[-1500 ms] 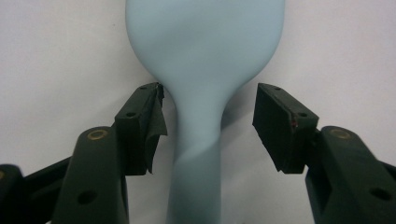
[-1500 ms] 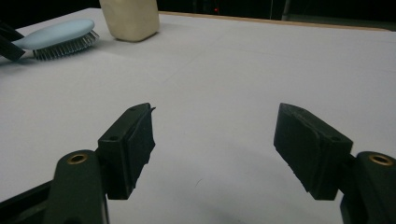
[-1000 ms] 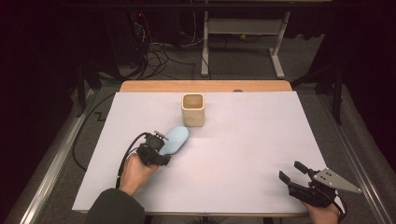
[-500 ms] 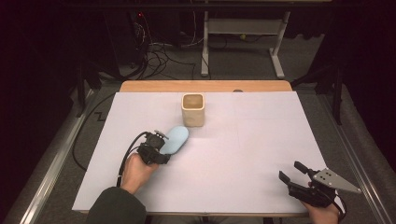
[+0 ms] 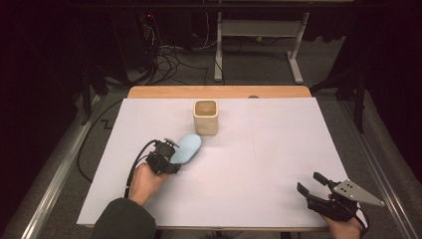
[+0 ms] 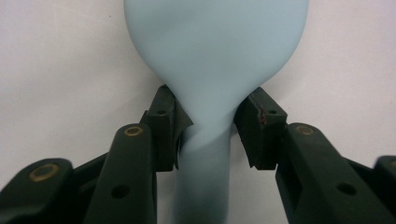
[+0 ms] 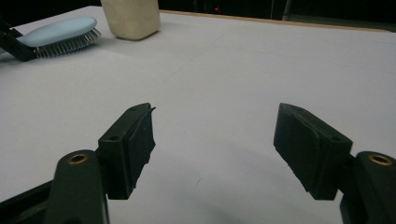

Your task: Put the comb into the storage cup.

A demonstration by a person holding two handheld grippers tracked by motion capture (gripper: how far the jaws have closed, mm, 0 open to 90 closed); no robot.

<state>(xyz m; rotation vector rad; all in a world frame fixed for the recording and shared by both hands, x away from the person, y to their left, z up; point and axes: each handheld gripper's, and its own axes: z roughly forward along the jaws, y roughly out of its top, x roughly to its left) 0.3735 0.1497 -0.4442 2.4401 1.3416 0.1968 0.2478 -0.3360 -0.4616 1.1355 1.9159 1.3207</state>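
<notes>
From above, the left gripper [image 5: 169,155] lay low on the white-covered counter [image 5: 259,164], its jaws at the handle end of a pale blue hairbrush [image 5: 186,148] that rested flat just in front of a cream cup [image 5: 205,117], the brush head close to the cup's base. The right gripper [image 5: 313,188] sat well apart near the counter's front right corner, released and holding nothing, a hand [image 5: 343,226] behind it.

In the left gripper view, the jaws had just been closing on the hairbrush [image 6: 210,60] at the neck where handle met head; the left pad touched the plastic, while whether the right pad pressed on it could not be told.

In the right gripper view, the right gripper [image 7: 215,140] stood released over bare counter [image 7: 261,70], with the hairbrush [image 7: 58,32], bristles down, and the cup [image 7: 130,17] far off at upper left.
</notes>
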